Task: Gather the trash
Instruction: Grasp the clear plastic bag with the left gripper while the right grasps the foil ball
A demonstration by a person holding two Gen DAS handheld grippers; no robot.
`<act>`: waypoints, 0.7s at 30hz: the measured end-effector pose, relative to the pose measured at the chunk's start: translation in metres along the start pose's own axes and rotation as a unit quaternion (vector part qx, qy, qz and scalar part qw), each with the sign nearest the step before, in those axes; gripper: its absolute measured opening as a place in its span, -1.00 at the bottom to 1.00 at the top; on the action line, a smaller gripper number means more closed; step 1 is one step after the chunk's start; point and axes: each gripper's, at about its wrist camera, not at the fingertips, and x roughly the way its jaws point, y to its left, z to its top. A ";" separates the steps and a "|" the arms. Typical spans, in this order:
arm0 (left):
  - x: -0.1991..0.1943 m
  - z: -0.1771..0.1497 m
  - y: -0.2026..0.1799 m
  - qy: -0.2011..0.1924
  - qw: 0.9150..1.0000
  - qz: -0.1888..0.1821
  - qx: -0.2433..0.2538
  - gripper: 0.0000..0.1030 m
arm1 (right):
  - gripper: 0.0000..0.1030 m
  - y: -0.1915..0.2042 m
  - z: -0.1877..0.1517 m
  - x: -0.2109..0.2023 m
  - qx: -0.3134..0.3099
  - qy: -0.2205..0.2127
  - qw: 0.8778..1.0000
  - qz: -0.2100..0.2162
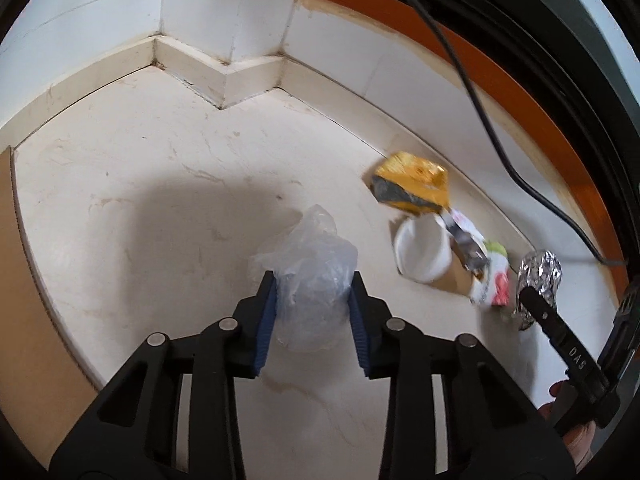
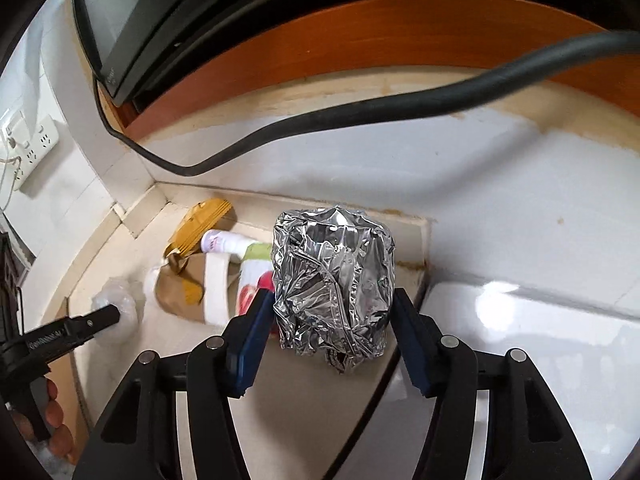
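My left gripper (image 1: pixel 313 300) is shut on a crumpled clear plastic bag (image 1: pixel 308 268) over the cream floor. My right gripper (image 2: pixel 334 312) is shut on a crumpled ball of silver foil (image 2: pixel 334 284); the foil also shows in the left wrist view (image 1: pixel 538 284). More trash lies on the floor by the wall: a yellow wrapper (image 1: pixel 412 182), a white paper cup with a brown sleeve (image 1: pixel 424 250) and a white, green and red packet (image 1: pixel 494 276). The same pile shows in the right wrist view, with the wrapper (image 2: pixel 200 228) and cup (image 2: pixel 218 288).
A black cable (image 1: pixel 472 92) hangs along the wall above the trash. An orange wooden frame (image 1: pixel 520 92) runs behind it. A brown cardboard edge (image 1: pixel 16 280) is at far left. A white glossy surface (image 2: pixel 540 340) is at right. A wall socket (image 2: pixel 36 148) is at far left.
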 end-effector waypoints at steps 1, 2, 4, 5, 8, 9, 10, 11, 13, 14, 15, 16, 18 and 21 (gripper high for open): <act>-0.003 -0.003 -0.003 0.003 1.000 0.002 0.006 -0.43 | 0.13 0.001 -0.002 -0.001 0.005 0.001 1.000 0.005; -0.007 -0.005 -0.006 0.004 1.000 0.004 0.011 -0.44 | 0.13 0.002 -0.003 -0.005 0.009 0.000 1.000 0.010; -0.020 -0.012 -0.013 0.003 1.000 0.002 0.025 -0.45 | 0.13 0.005 -0.008 -0.013 0.012 -0.001 1.000 0.019; -0.027 -0.016 -0.018 0.003 0.999 0.003 0.033 -0.45 | 0.13 0.008 -0.011 -0.019 0.012 -0.002 1.000 0.026; -0.049 -0.025 -0.033 0.001 0.999 0.004 0.050 -0.45 | 0.13 0.010 -0.018 -0.038 0.012 -0.003 0.999 0.039; -0.059 -0.030 -0.039 0.001 0.998 0.003 0.056 -0.45 | 0.13 0.011 -0.021 -0.045 0.012 -0.004 0.999 0.044; -0.067 -0.034 -0.044 0.000 0.998 0.003 0.062 -0.45 | 0.13 0.012 -0.024 -0.055 0.012 -0.005 0.999 0.048; -0.078 -0.041 -0.052 -0.002 0.998 0.001 0.069 -0.45 | 0.13 0.013 -0.028 -0.065 0.012 -0.004 0.998 0.053; -0.096 -0.051 -0.062 -0.003 0.997 -0.004 0.078 -0.45 | 0.13 0.016 -0.038 -0.083 0.012 -0.005 0.998 0.063; -0.109 -0.060 -0.069 -0.004 0.997 -0.007 0.081 -0.45 | 0.11 0.017 -0.045 -0.092 0.010 -0.005 0.998 0.069; -0.120 -0.067 -0.075 -0.003 0.997 -0.010 0.081 -0.45 | 0.11 0.019 -0.050 -0.101 0.008 -0.004 0.997 0.075; -0.131 -0.075 -0.080 -0.003 0.997 -0.014 0.079 -0.45 | 0.11 0.019 -0.056 -0.110 0.005 -0.003 0.997 0.078; -0.150 -0.089 -0.088 -0.005 0.997 -0.018 0.077 -0.45 | 0.11 0.018 -0.069 -0.131 0.001 -0.001 0.996 0.089; -0.188 -0.120 -0.104 -0.015 0.996 -0.019 0.081 -0.45 | 0.11 0.017 -0.086 -0.165 -0.014 0.000 0.995 0.103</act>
